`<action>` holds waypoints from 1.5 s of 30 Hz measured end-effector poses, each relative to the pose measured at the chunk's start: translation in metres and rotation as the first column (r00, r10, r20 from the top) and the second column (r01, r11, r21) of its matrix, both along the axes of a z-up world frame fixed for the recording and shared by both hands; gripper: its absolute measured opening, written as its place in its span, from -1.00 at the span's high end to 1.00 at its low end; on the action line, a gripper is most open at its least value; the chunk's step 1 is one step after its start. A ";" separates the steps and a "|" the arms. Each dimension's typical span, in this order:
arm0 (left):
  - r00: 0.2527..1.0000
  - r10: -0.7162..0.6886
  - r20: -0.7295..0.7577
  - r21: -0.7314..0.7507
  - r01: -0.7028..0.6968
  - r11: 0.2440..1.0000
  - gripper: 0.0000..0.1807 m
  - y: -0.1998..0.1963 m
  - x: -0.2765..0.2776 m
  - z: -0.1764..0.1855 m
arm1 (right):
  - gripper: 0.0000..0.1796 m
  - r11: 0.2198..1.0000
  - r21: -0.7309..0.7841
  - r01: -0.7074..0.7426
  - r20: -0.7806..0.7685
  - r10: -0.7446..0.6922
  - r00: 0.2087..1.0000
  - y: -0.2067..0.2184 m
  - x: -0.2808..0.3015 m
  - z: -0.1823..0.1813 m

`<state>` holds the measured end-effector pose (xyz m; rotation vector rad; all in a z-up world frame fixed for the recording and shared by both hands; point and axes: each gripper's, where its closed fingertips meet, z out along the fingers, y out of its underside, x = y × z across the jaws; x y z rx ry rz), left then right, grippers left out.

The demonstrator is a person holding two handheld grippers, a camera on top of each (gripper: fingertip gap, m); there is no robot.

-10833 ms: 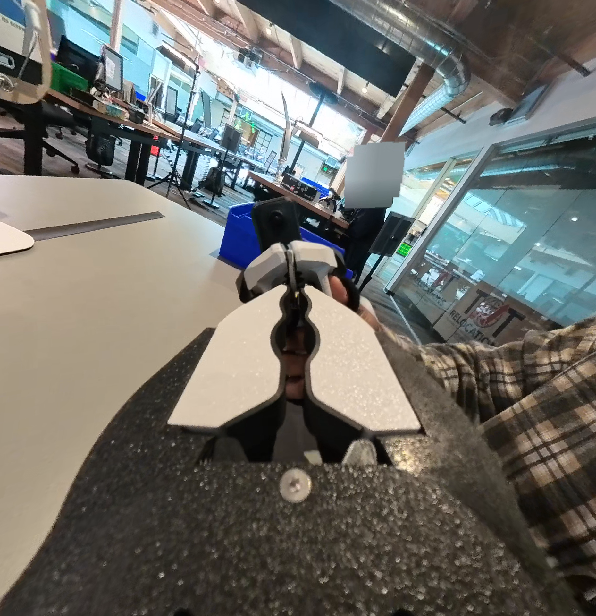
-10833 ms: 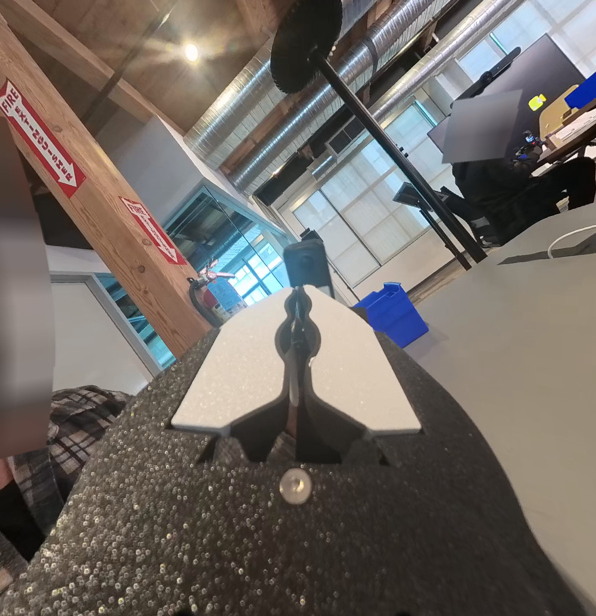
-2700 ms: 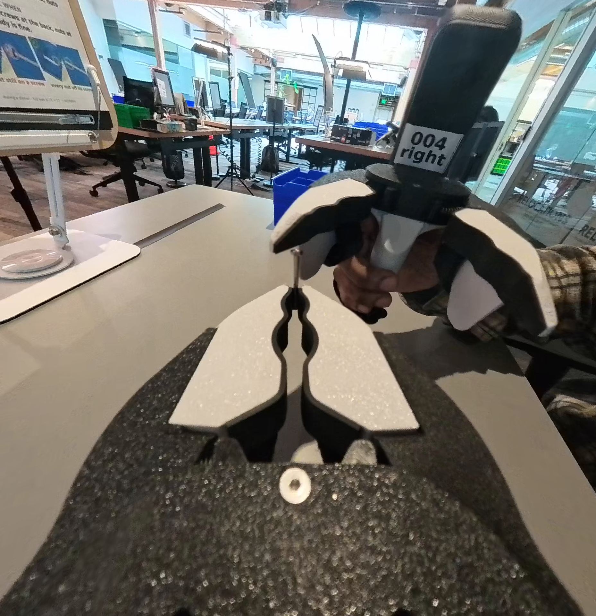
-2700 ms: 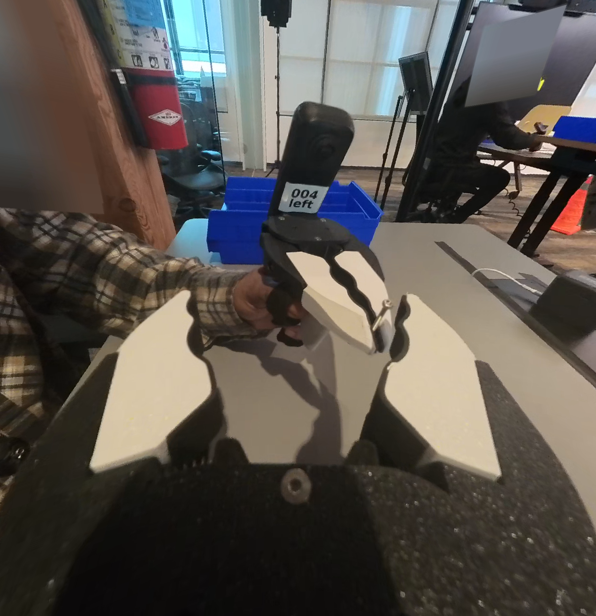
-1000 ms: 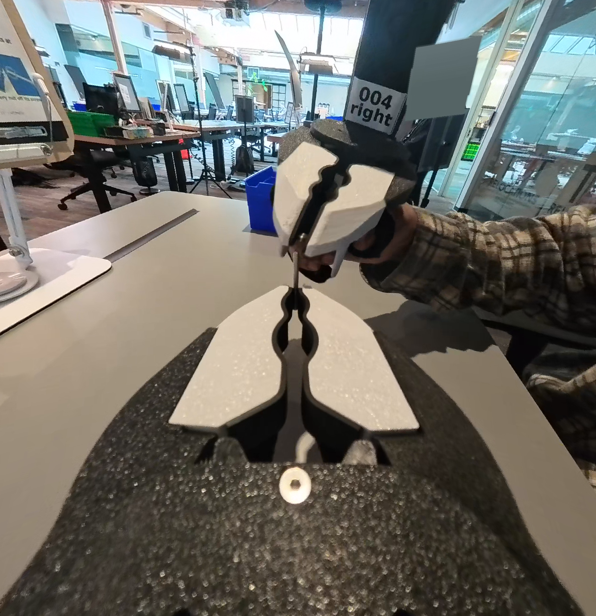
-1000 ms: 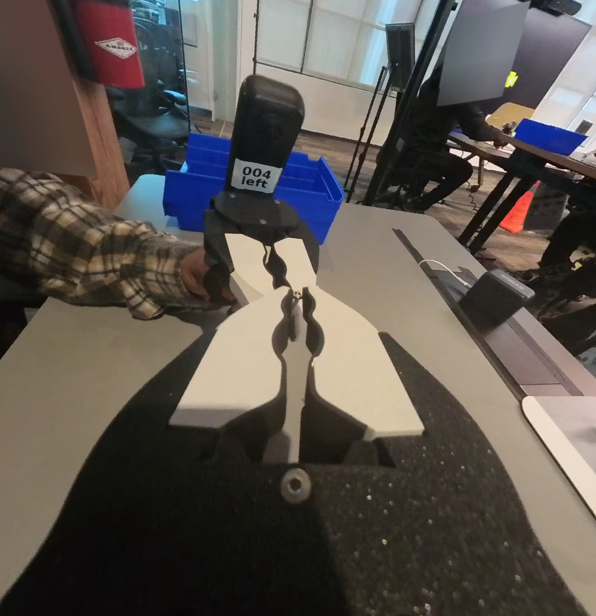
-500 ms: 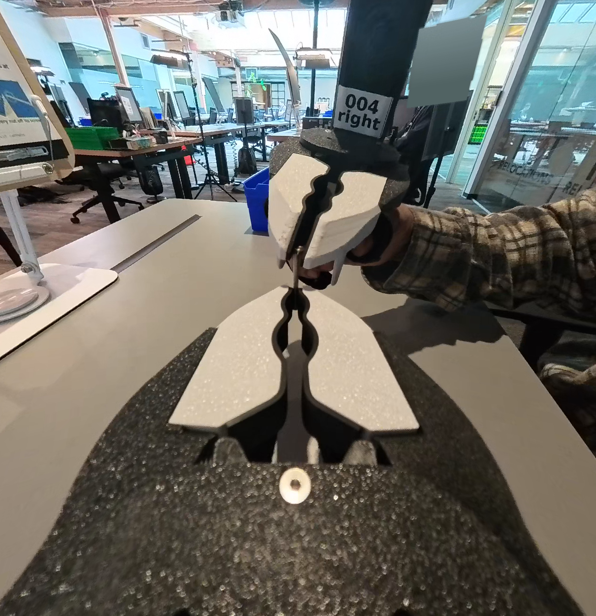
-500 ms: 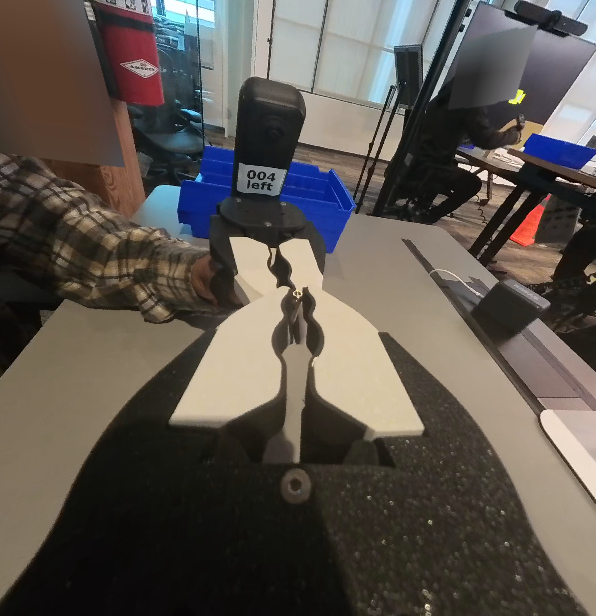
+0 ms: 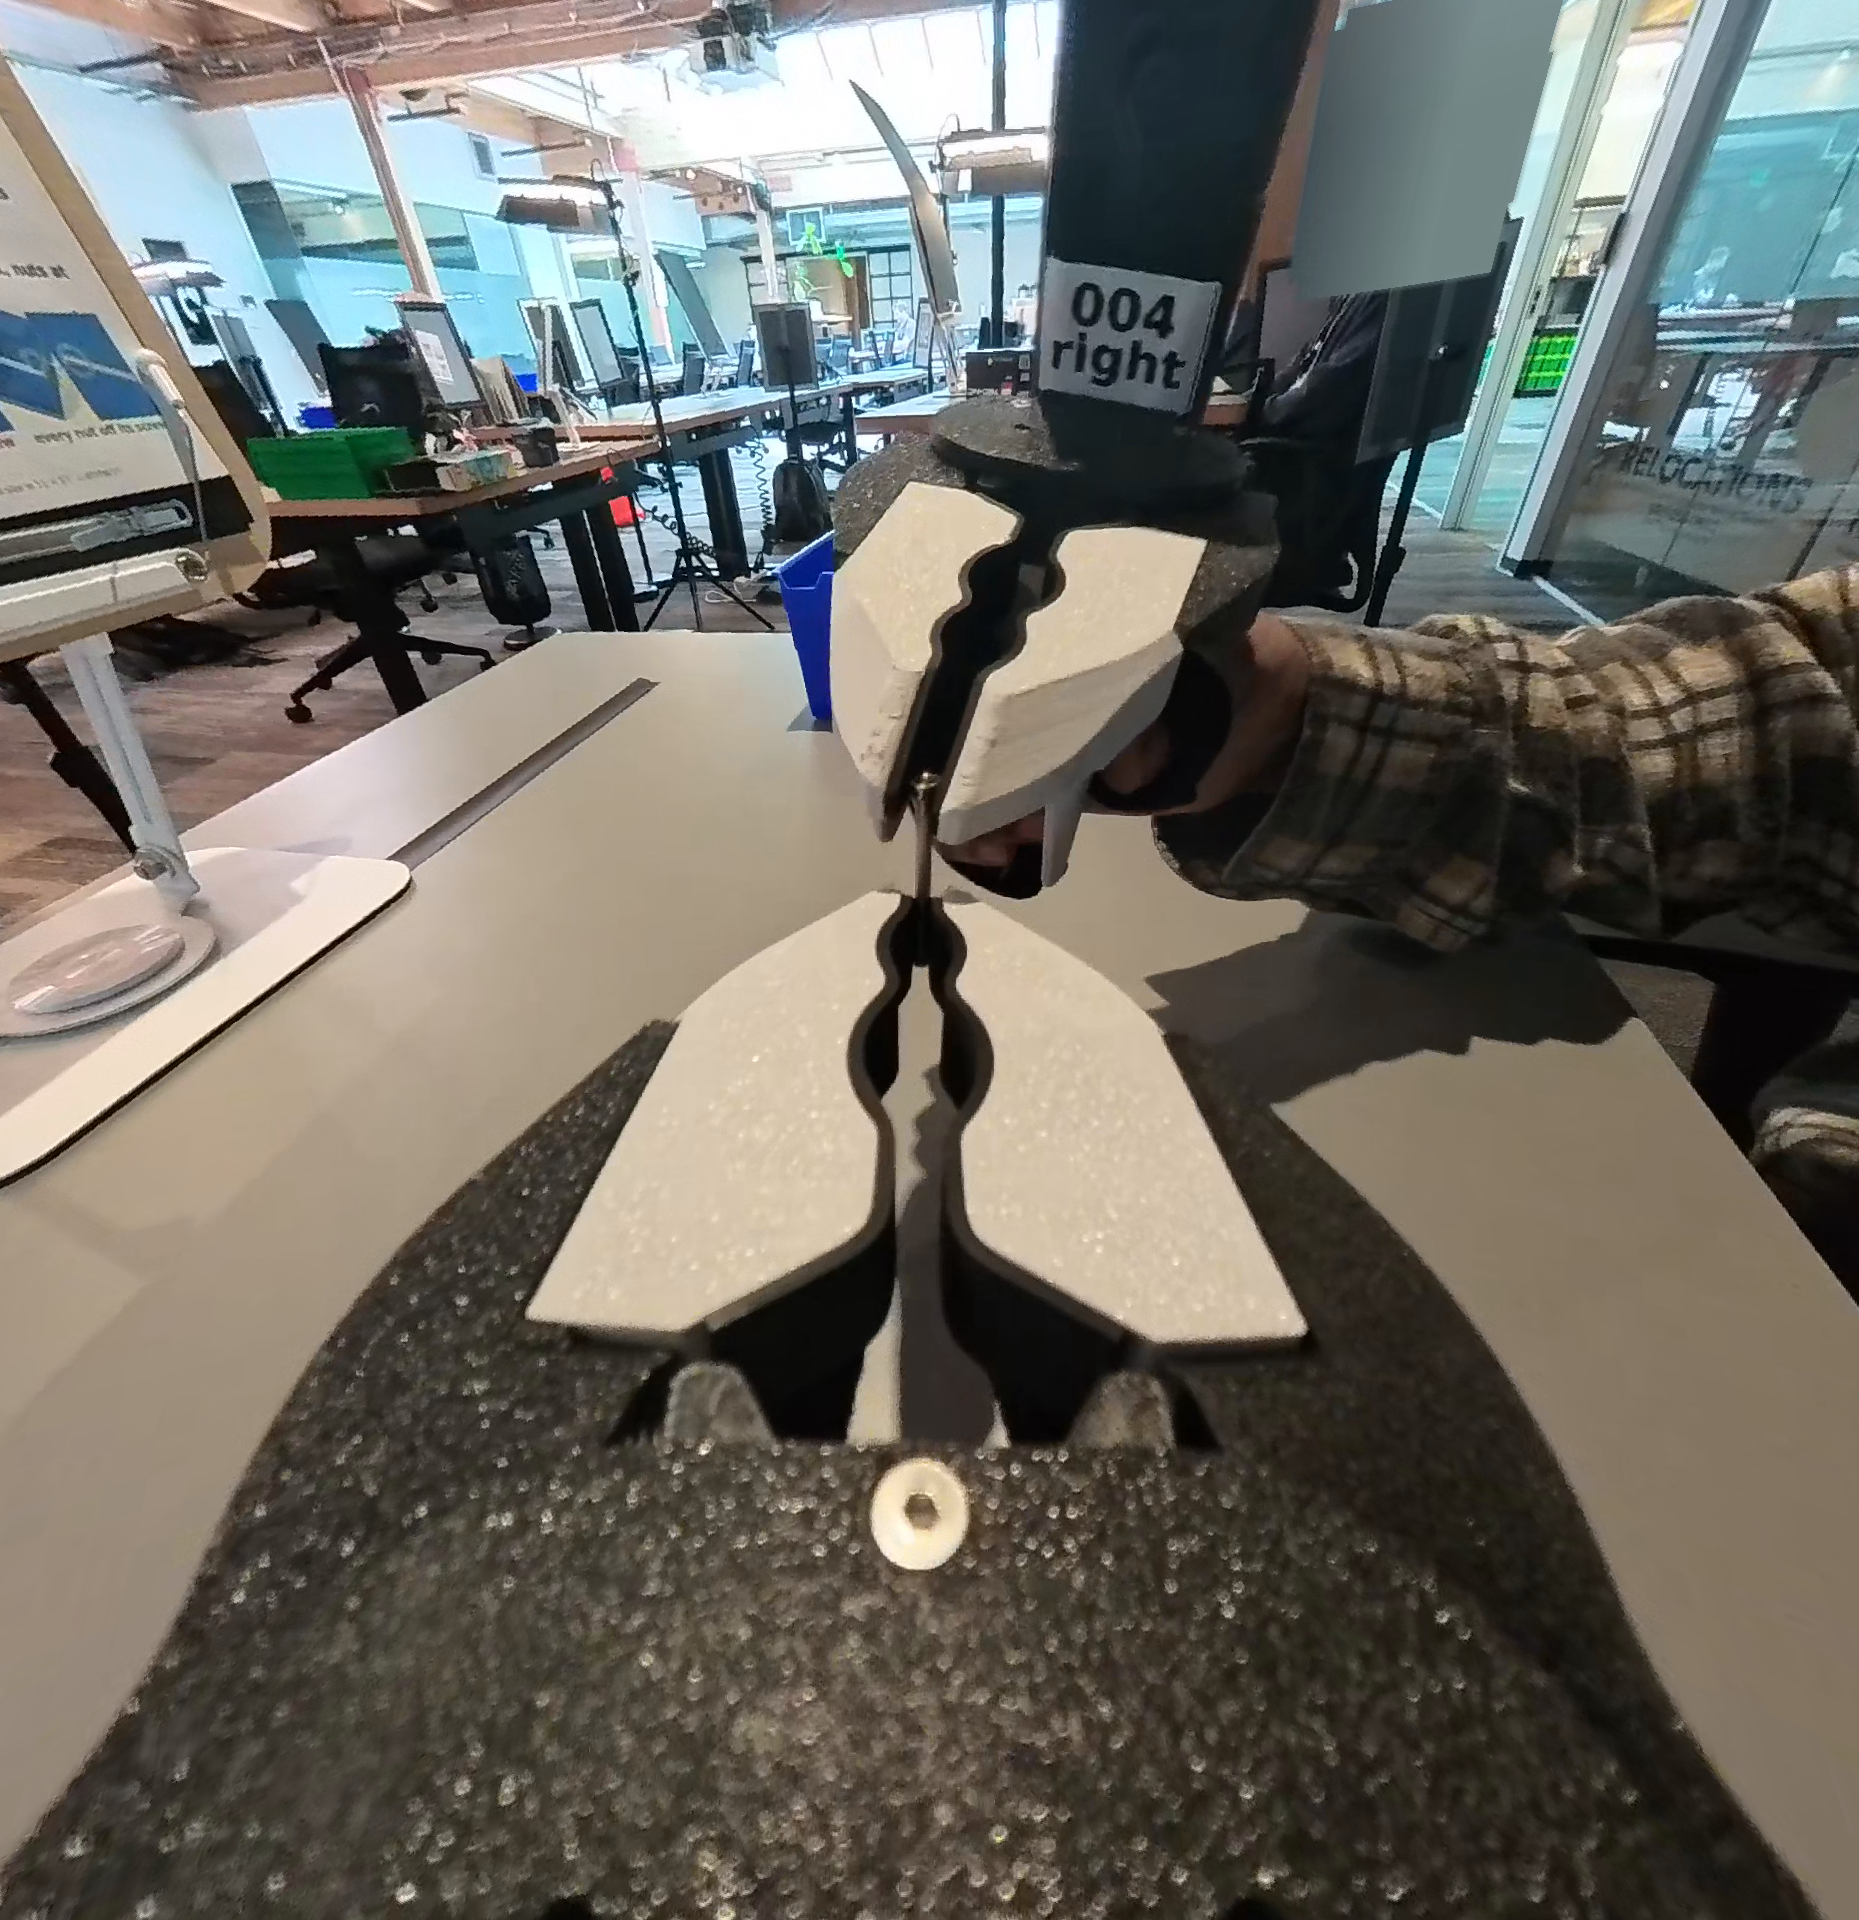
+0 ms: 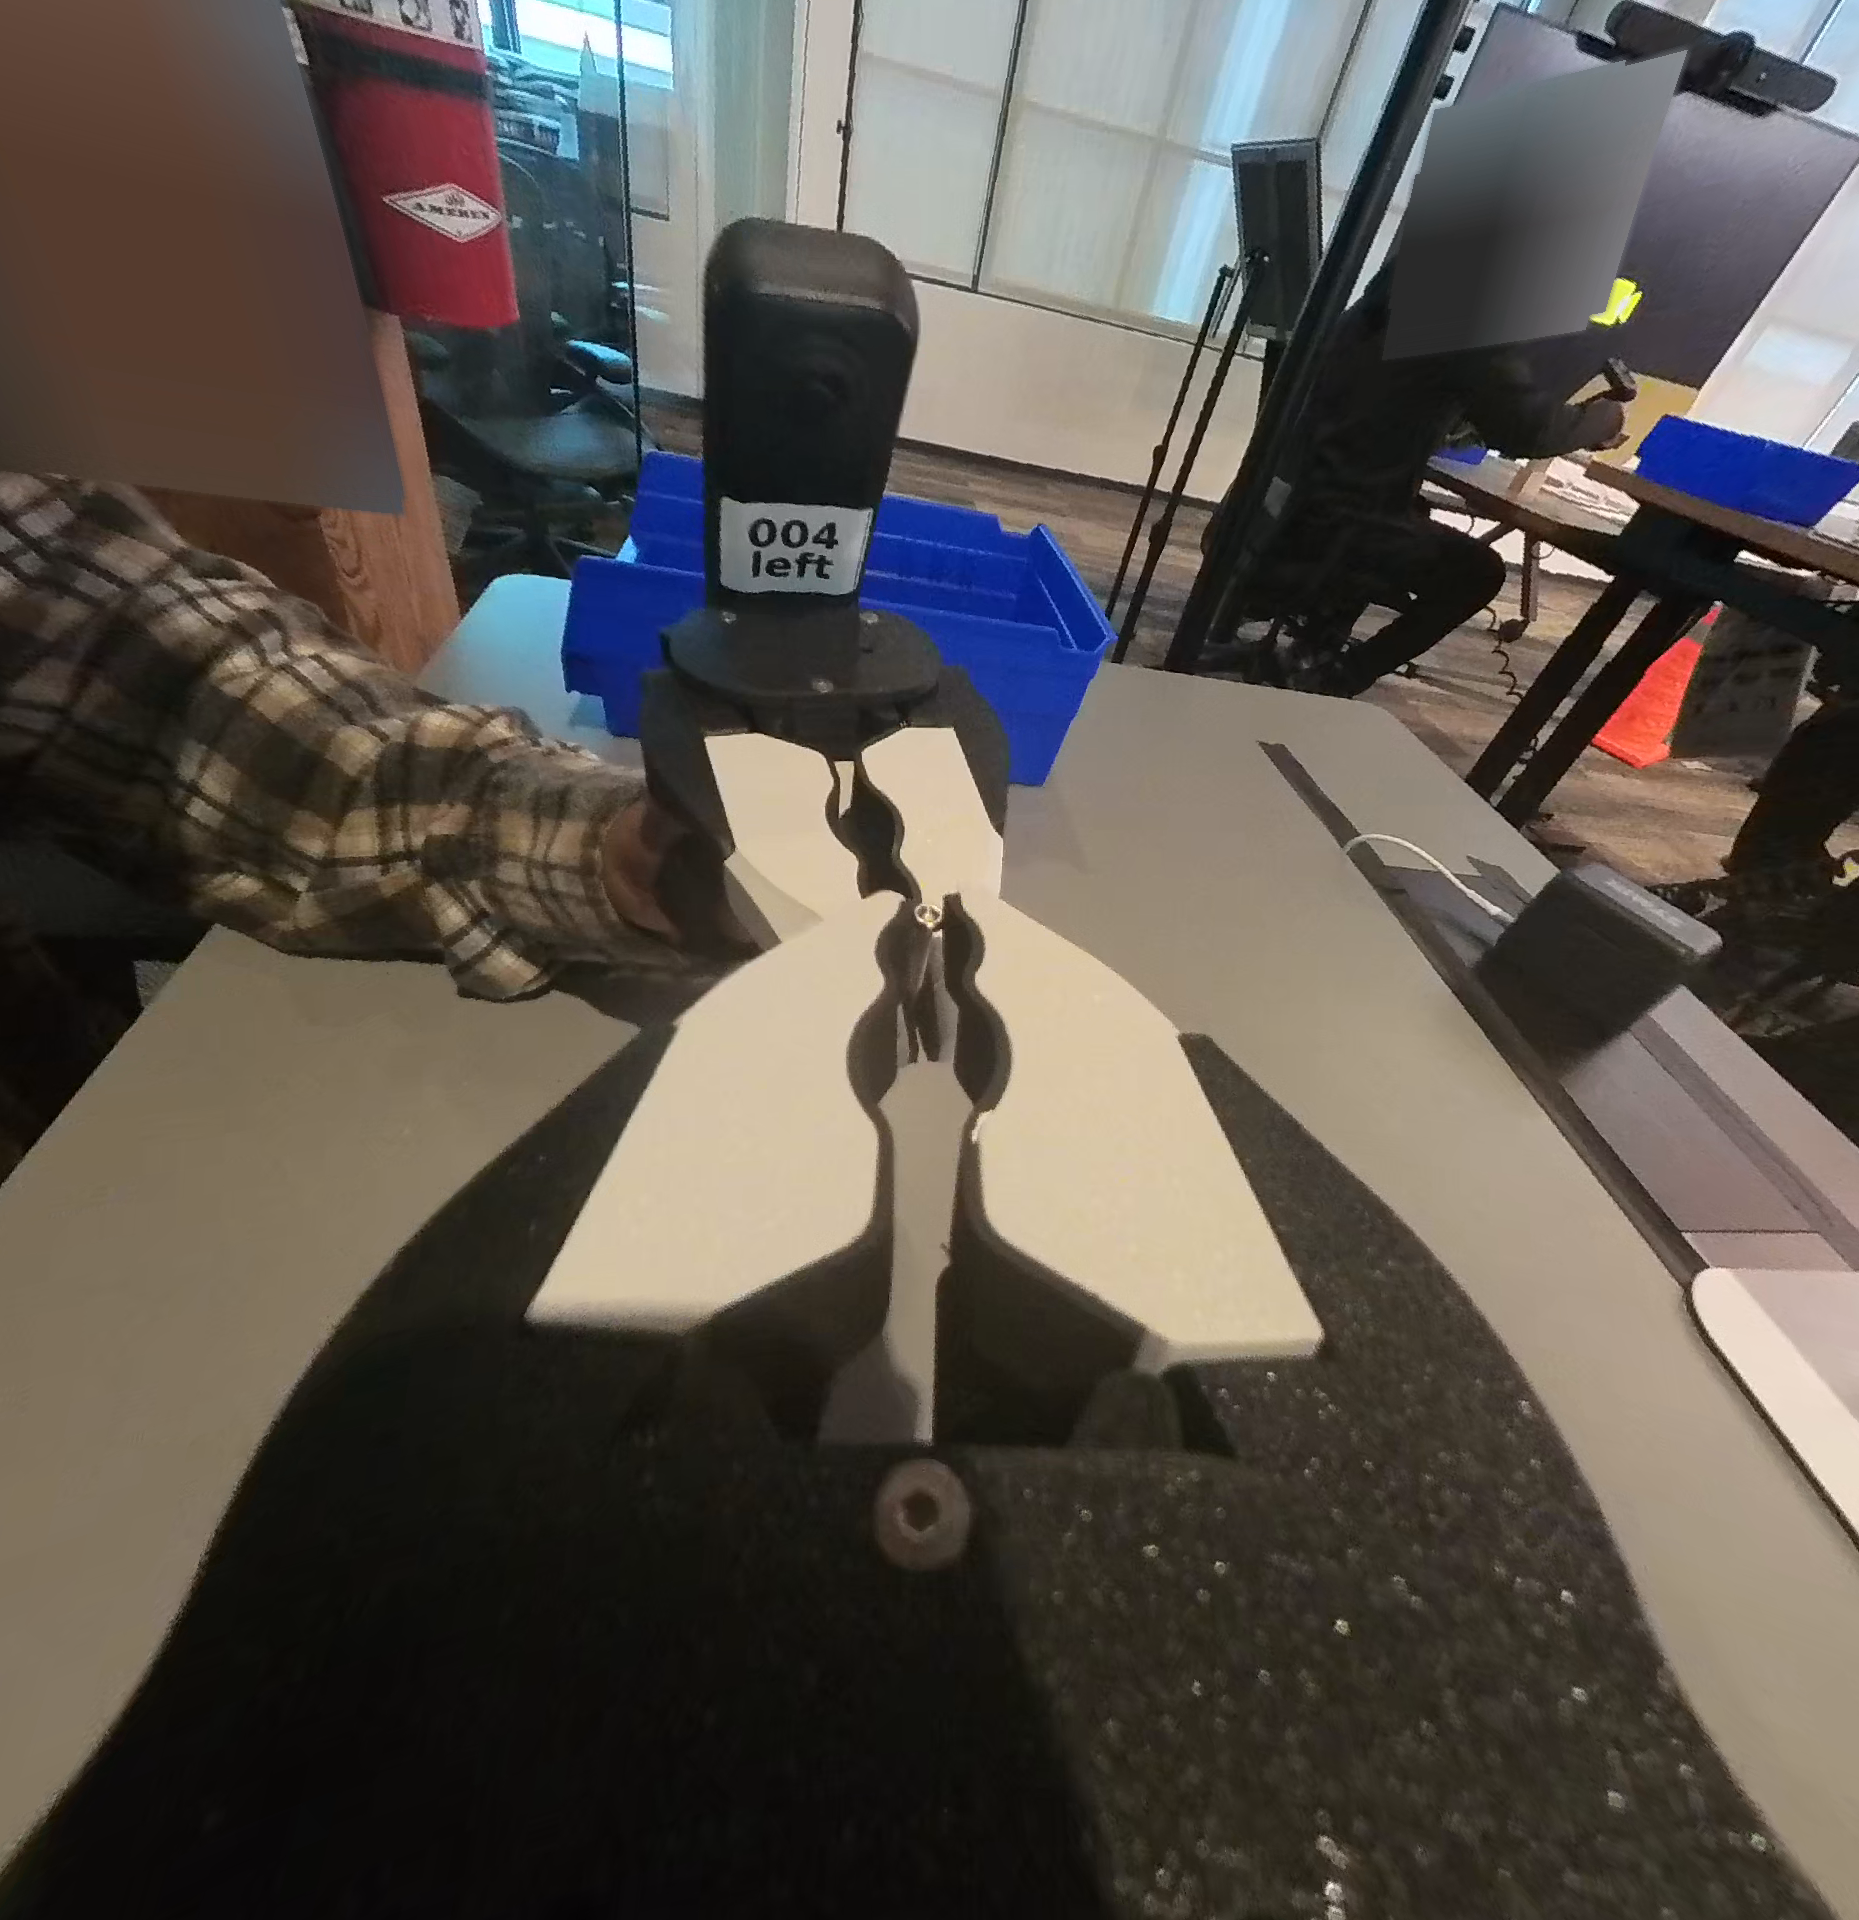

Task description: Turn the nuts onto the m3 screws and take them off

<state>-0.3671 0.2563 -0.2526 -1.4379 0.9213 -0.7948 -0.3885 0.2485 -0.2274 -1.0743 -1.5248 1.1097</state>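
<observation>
So the left tongs (image 9: 919, 916) are clamped on the lower end of the m3 screw (image 9: 919, 844), holding it upright above the counter (image 9: 509, 935), so the right tongs (image 9: 920, 798), pinching the nut (image 10: 927, 914) on top, can spin it.

A grey table (image 9: 489, 1039) carries a blue bin (image 10: 1008, 613) at its 12 o'clock edge. A white stand base (image 9: 229, 935) lies at 9 o'clock in the left wrist view; in the right wrist view a black box (image 10: 1590, 956) sits at 3 o'clock with a red extinguisher (image 10: 426, 208) at 11 o'clock.
</observation>
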 end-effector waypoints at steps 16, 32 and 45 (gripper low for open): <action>1.000 0.004 0.011 -0.034 -0.003 0.999 0.98 0.003 -0.002 -0.001 | 0.78 0.998 -0.055 0.035 -0.025 -0.037 0.999 0.007 0.000 -0.004; 0.999 0.009 0.051 -0.102 -0.003 0.995 0.99 0.008 -0.005 -0.004 | 0.00 0.988 -0.153 -0.014 -0.137 -0.007 0.991 -0.026 -0.012 -0.002; 0.997 0.011 0.071 -0.119 -0.003 0.993 0.99 0.010 -0.006 -0.002 | 0.00 0.992 -0.126 0.029 -0.135 -0.046 0.990 -0.024 -0.008 -0.001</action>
